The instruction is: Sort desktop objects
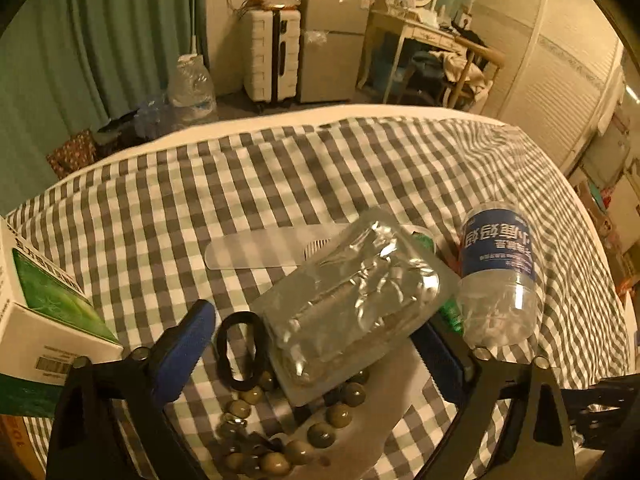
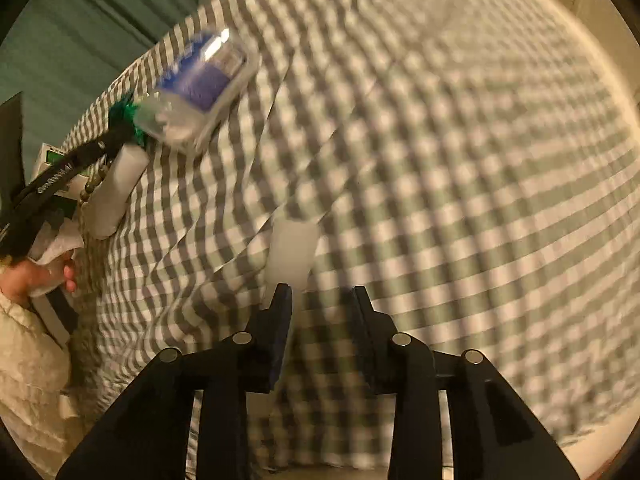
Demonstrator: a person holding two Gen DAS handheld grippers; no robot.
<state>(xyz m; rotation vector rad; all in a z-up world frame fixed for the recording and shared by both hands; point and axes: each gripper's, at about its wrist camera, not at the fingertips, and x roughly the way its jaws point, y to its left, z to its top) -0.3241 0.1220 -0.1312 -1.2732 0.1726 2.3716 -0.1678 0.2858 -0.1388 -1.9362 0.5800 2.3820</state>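
In the left wrist view my left gripper [image 1: 320, 332] is open, its blue-padded fingers either side of a silver foil blister pack [image 1: 352, 300] that lies tilted between them. Below the pack lie a black hair tie [image 1: 238, 350] and a string of olive beads [image 1: 320, 420]. A clear comb [image 1: 276, 248] lies behind the pack. A clear bottle with a blue label [image 1: 498, 276] lies on its side to the right. In the blurred right wrist view my right gripper [image 2: 322, 296] is open over the cloth, with a white flat piece [image 2: 292, 252] just ahead of its left finger. The bottle [image 2: 196, 88] shows far left.
A grey checked cloth [image 1: 160, 208] covers the table. A white and green box [image 1: 44, 304] stands at the left edge. A green wrapped item [image 1: 452, 312] peeks from under the pack. Beyond the table are curtains, a suitcase [image 1: 272, 60] and a water jug [image 1: 192, 88].
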